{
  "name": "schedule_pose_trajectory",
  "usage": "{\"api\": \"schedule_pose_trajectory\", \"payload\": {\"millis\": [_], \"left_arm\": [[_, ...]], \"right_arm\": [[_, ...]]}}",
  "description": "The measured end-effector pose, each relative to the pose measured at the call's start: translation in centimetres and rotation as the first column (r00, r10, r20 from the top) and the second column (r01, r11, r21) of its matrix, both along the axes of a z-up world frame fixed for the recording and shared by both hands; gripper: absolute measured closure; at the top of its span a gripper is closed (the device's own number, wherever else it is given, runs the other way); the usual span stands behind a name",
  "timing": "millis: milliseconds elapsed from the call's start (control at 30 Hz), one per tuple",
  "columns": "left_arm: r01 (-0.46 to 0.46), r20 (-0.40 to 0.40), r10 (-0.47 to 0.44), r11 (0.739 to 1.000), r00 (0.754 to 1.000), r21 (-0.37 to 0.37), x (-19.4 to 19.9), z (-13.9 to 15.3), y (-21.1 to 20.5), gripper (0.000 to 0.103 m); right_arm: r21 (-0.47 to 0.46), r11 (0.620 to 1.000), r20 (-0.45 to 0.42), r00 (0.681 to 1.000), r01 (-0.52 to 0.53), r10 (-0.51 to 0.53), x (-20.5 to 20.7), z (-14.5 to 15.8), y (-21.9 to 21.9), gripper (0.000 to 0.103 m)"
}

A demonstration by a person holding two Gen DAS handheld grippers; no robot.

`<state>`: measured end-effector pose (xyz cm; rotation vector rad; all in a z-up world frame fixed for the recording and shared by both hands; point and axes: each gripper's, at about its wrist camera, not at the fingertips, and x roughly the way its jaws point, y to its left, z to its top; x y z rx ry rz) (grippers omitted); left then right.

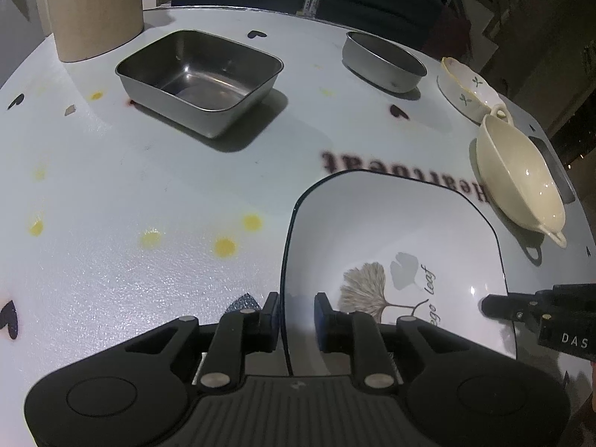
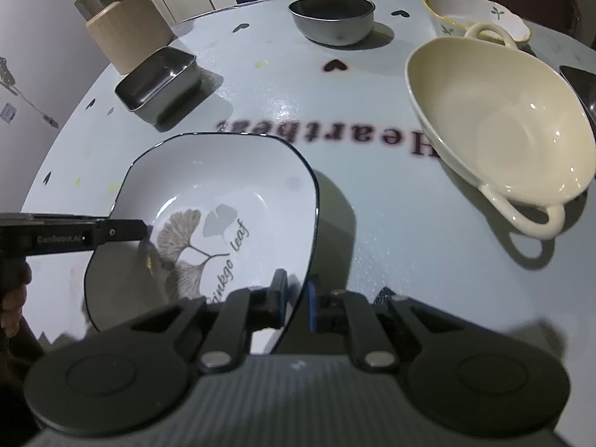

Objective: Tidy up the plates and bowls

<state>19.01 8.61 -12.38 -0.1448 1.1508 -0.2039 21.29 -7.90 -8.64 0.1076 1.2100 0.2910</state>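
A white square bowl (image 1: 391, 231) (image 2: 223, 175) with a black rim and a ginkgo leaf print stands on the pale table (image 1: 149, 186). My left gripper (image 1: 298, 309) straddles its left rim; the outer pad lies at the rim, and a gap shows between the inner pad and the wall. In the right wrist view the left gripper (image 2: 143, 229) reaches over that same rim. My right gripper (image 2: 298, 290) (image 1: 488, 303) is shut on the opposite rim, one pad on each side.
A cream two-handled bowl (image 1: 521, 178) (image 2: 503, 119) sits to the right. A floral scalloped bowl (image 2: 476, 15), a round steel bowl (image 2: 331, 18) and a rectangular steel tray (image 1: 197, 78) stand farther back. A wooden block (image 1: 97, 11) stands at the far left.
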Motion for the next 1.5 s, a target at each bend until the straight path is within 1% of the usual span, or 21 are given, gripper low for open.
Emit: {"api": "schedule_pose_trajectory", "payload": {"millis": [67, 133, 200, 233, 267, 300, 333, 367, 400, 433, 467, 500, 533, 567, 633, 667, 867, 1033, 1167, 1300, 1500], "left_arm": [[0.005, -0.009, -0.005, 1.0, 1.0, 0.007, -0.1, -0.1, 0.0, 0.074], [0.01, -0.012, -0.01, 1.0, 1.0, 0.011, -0.3, -0.1, 0.1, 0.073], [0.009, -0.015, -0.009, 1.0, 1.0, 0.017, -0.4, 0.0, 0.3, 0.066], [0.005, -0.016, -0.005, 1.0, 1.0, 0.02, -0.5, 0.1, 0.4, 0.055], [-0.001, -0.014, 0.002, 1.0, 1.0, 0.02, -0.7, 0.2, 0.6, 0.049], [-0.001, -0.012, 0.001, 1.0, 1.0, 0.016, -0.8, 0.4, 0.7, 0.047], [0.002, -0.011, -0.002, 1.0, 1.0, 0.013, -0.9, 0.5, 0.7, 0.039], [0.003, -0.008, -0.002, 1.0, 1.0, 0.012, -1.2, 0.8, 0.7, 0.03], [0.003, -0.003, -0.003, 1.0, 1.0, 0.012, -1.3, 1.0, 0.7, 0.025], [0.006, 0.006, -0.006, 1.0, 1.0, 0.009, -1.6, 1.3, 0.6, 0.018], [0.009, 0.015, -0.009, 1.0, 1.0, 0.005, -1.8, 1.7, 0.5, 0.013], [0.009, 0.021, -0.009, 1.0, 1.0, 0.002, -2.0, 2.0, 0.4, 0.011], [0.01, 0.025, -0.01, 1.0, 1.0, 0.002, -2.2, 2.3, 0.3, 0.007], [0.014, 0.034, -0.014, 1.0, 0.999, 0.006, -2.4, 2.7, 0.1, 0.004], [0.02, 0.058, -0.021, 1.0, 0.998, 0.018, -2.7, 3.6, -0.5, 0.002], [0.022, 0.072, -0.023, 1.0, 0.997, 0.023, -2.8, 4.1, -0.8, 0.0], [0.042, 0.196, -0.045, 0.999, 0.98, 0.015, -3.1, 7.6, -3.5, 0.0], [0.053, 0.272, -0.047, 0.998, 0.961, -0.017, -2.4, 9.7, -6.7, 0.0], [0.068, 0.306, -0.06, 0.998, 0.95, -0.017, -1.3, 10.3, -9.9, 0.0], [0.091, 0.319, -0.077, 0.995, 0.945, -0.029, -0.2, 10.3, -13.0, 0.0], [0.097, 0.334, -0.085, 0.995, 0.939, -0.021, 1.8, 9.5, -16.7, 0.0]], "right_arm": [[0.002, 1.0, 0.002, 1.0, 0.003, -0.003, -0.1, 0.0, 0.1, 0.088], [0.003, 1.0, 0.004, 1.0, 0.005, -0.005, -0.2, 0.0, 0.0, 0.088], [-0.005, 1.0, 0.005, 1.0, -0.002, 0.002, -0.3, 0.1, 0.1, 0.085], [-0.009, 1.0, 0.006, 1.0, -0.002, 0.002, -0.3, 0.1, 0.1, 0.078], [-0.009, 1.0, 0.003, 1.0, -0.002, 0.002, -0.3, 0.1, 0.0, 0.074], [-0.004, 1.0, 0.004, 1.0, -0.001, 0.001, -0.4, 0.2, -0.1, 0.064], [0.002, 1.0, 0.009, 1.0, -0.004, 0.004, -0.5, 0.3, -0.2, 0.058], [0.006, 1.0, 0.018, 1.0, -0.013, 0.012, -0.6, 0.5, -0.2, 0.055], [0.002, 1.0, 0.031, 0.999, -0.021, 0.021, -0.8, 0.8, -0.3, 0.048], [-0.002, 1.0, 0.046, 0.999, -0.024, 0.024, -1.0, 1.1, -0.4, 0.041], [-0.002, 1.0, 0.063, 0.998, -0.027, 0.027, -1.2, 1.4, -0.6, 0.037], [0.001, 1.0, 0.077, 0.997, -0.031, 0.031, -1.5, 1.8, -0.8, 0.028], [0.007, 0.999, 0.089, 0.996, -0.032, 0.031, -1.7, 2.3, -1.0, 0.02], [0.017, 1.0, 0.105, 0.994, -0.025, 0.023, -1.9, 2.7, -1.4, 0.016], [0.036, 0.999, 0.143, 0.99, -0.003, -0.003, -2.5, 3.8, -2.3, 0.002], [0.046, 0.999, 0.164, 0.986, 0.008, -0.015, -2.8, 4.4, -2.8, 0.0], [0.132, 0.986, 0.274, 0.952, 0.099, -0.133, -4.6, 8.0, -6.8, 0.0], [0.214, 0.953, 0.312, 0.909, 0.216, -0.276, -5.4, 9.6, -10.7, 0.0], [0.263, 0.9, 0.267, 0.87, 0.349, -0.415, -5.0, 8.7, -13.2, 0.0], [0.272, 0.844, 0.196, 0.833, 0.461, -0.518, -4.2, 6.6, -14.5, 0.0], [0.3, 0.744, 0.101, 0.756, 0.597, -0.647, -3.0, 3.3, -15.7, 0.0]]}}
